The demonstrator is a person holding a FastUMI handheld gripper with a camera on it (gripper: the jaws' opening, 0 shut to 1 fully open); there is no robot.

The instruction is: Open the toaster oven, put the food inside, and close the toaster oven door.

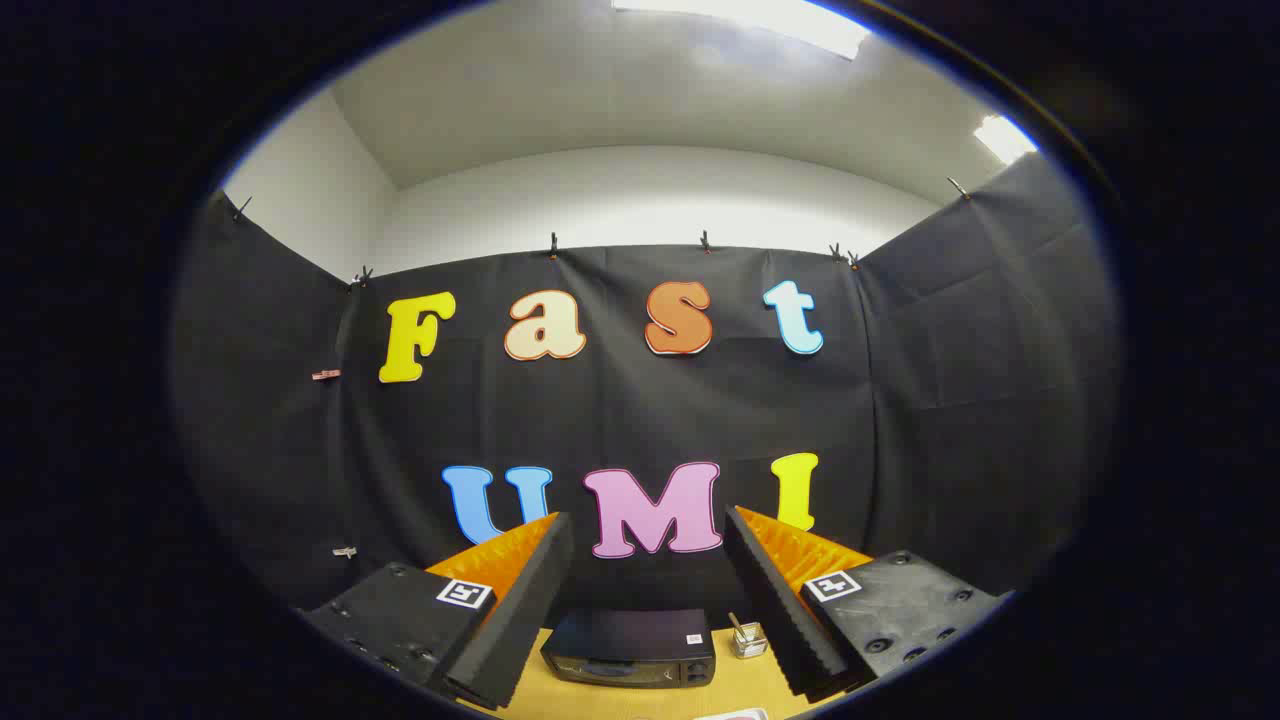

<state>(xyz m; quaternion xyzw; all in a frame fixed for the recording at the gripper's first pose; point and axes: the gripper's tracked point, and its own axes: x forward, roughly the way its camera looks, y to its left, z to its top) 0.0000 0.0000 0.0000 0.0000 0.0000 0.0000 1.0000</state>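
Tool (pixel 648 540) fingers wide apart, holding nothing, raised well above the table (pixel 540 695) and pitched up toward the booth wall and ceiling.

Left to right:
- Left finger (pixel 520 600): nothing near it.
- Toaster oven (pixel 630 648): far ahead and below, framed between the two fingers, sitting on the table against the back wall. Door looks closed, though it's too small to be sure where the handle is.
- Small jar-like holder (pixel 747 637) with something sticking out: just right of the oven, near the right finger's line.
- Right finger (pixel 775 600): free.
- Pale object with a red patch (pixel 735 714) at the near table edge: mostly cut off, can't tell if it's the food.

Risks, my read:
- Long descent from this height and tilt; a misjudged approach could hit the oven top instead of the door handle.
- Drift right and the right finger clips the holder and tips it.
- Oven looks light; pulling the door without care may drag the whole unit forward.
- Food not positively located, so wrong-item pick is possible.
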